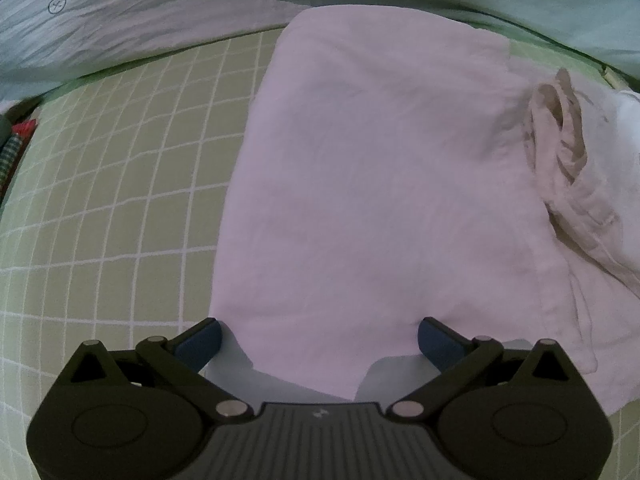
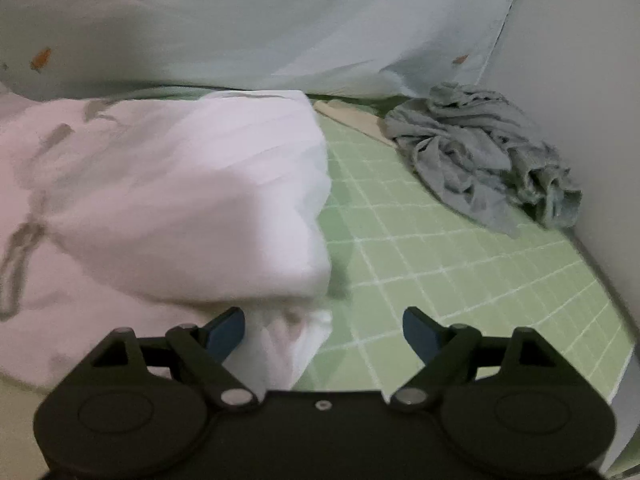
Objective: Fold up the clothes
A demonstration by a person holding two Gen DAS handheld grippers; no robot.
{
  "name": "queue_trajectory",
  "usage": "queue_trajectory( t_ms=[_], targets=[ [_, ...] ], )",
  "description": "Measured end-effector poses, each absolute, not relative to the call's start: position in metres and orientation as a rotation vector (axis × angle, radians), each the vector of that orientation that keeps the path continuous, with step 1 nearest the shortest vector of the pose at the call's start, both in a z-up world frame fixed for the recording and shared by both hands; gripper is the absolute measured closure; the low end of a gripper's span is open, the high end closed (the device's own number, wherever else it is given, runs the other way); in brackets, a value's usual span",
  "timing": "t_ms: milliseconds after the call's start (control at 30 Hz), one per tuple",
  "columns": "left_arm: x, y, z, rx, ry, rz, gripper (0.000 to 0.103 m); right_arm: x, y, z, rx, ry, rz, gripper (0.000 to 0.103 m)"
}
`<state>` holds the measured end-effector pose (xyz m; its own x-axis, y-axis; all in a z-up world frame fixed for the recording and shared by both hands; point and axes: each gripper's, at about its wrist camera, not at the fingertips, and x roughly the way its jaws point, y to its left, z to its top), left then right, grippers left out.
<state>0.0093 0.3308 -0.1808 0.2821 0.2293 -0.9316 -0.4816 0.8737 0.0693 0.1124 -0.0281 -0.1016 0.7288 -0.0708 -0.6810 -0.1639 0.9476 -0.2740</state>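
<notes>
A pale pink garment [image 1: 368,184] lies spread and partly folded on the green checked bed sheet [image 1: 112,200]. Its bunched waistband or collar [image 1: 560,136] rises at the right. My left gripper [image 1: 320,340] is open, its blue pads either side of the garment's near edge, nothing held. In the right wrist view the same garment [image 2: 168,200] shows a thick folded corner at centre left. My right gripper [image 2: 324,336] is open over that corner's lower edge and the sheet [image 2: 460,272]. A crumpled grey garment [image 2: 488,152] sits at the far right by the wall.
A light blue-white quilt [image 2: 280,20] with small prints runs along the back of the bed. A white wall [image 2: 580,100] borders the bed on the right. A red and green patterned item [image 1: 16,140] peeks at the left edge.
</notes>
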Motion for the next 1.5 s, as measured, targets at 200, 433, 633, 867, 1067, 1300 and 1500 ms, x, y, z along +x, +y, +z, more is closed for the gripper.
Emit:
queue_trajectory(
  t_ms=[200,433,633,867,1067,1300,1500],
  targets=[
    [0.013,0.336,-0.181,-0.249,1.2,0.487,0.0,0.139,-0.038,-0.102,-0.322,0.745,-0.006,0.016],
    [0.011,0.334,-0.181,-0.255,1.193,0.488,0.0,0.138,-0.086,-0.109,-0.101,0.826,-0.021,0.012],
    [0.009,0.338,-0.18,-0.261,1.19,0.487,0.0,0.137,-0.099,-0.108,-0.044,0.879,-0.011,0.012],
    [0.004,0.333,-0.178,-0.261,1.181,0.491,0.0,0.119,-0.128,-0.097,0.151,0.918,-0.013,0.01],
    [0.003,0.325,-0.175,-0.26,1.186,0.494,0.0,0.128,-0.154,-0.075,0.418,0.83,0.09,0.001],
    [-0.002,0.32,-0.174,-0.256,1.162,0.498,0.0,0.195,-0.128,-0.105,0.462,0.919,0.261,0.001],
    [-0.003,0.318,-0.173,-0.256,1.158,0.501,0.0,0.227,-0.102,-0.125,0.456,0.989,0.353,0.005]
  ],
)
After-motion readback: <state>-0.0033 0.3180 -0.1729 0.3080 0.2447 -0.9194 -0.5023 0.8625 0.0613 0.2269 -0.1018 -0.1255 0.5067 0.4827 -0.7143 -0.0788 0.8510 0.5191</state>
